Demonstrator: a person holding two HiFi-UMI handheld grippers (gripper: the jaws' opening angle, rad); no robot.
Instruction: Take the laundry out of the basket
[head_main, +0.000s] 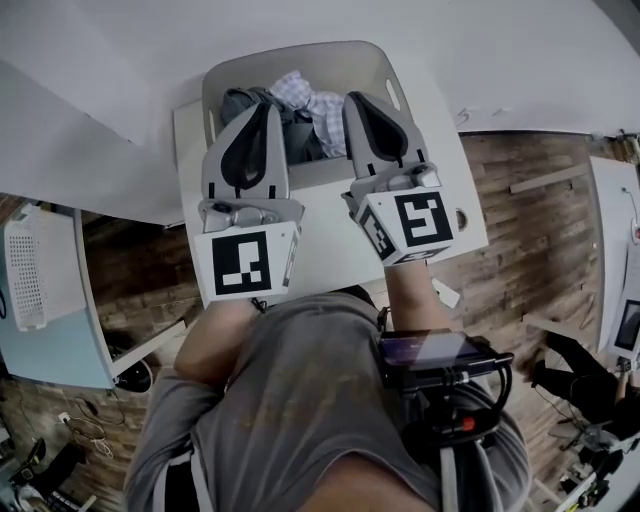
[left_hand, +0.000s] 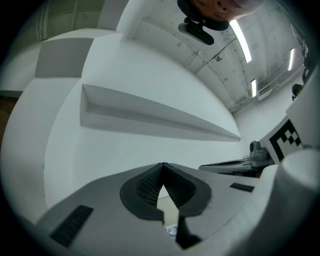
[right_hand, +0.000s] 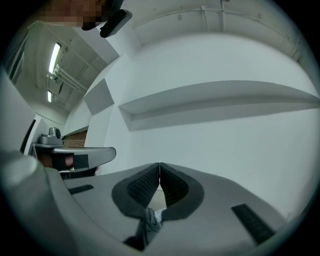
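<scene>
Reading the head view first, I find the basket (head_main: 300, 50) at the far edge of the desk (head_main: 320, 240). The laundry (head_main: 300, 105) lies inside it: a dark grey garment (head_main: 240, 102) toward the left wall and a checked cloth (head_main: 305, 92) near the middle. Both tools are held above the desk and point toward the basket. The left gripper (head_main: 266, 106) has its tips over the grey garment. The right gripper (head_main: 353, 97) has its tips just beside the checked cloth. From this angle neither visibly touches the load.

Left gripper view: the jaws stand together, tips meeting, with nothing between the pads. The camera faces a white wall (left_hand: 150, 75). A scrap of cloth shows only through the gap below the pads.

Right gripper view: the jaws are likewise closed tip to tip and grip nothing. Grey fabric shows low through the gap beneath the pads, and I cannot tell whether it touches the tool.

Step in hand, by my judgement: the approach. All the laundry I can see is in the basket. The next move calls for spreading one gripper's jaws, tipping it down into the basket, closing on a fold of the top item, and lifting it clear of the rim.
</scene>
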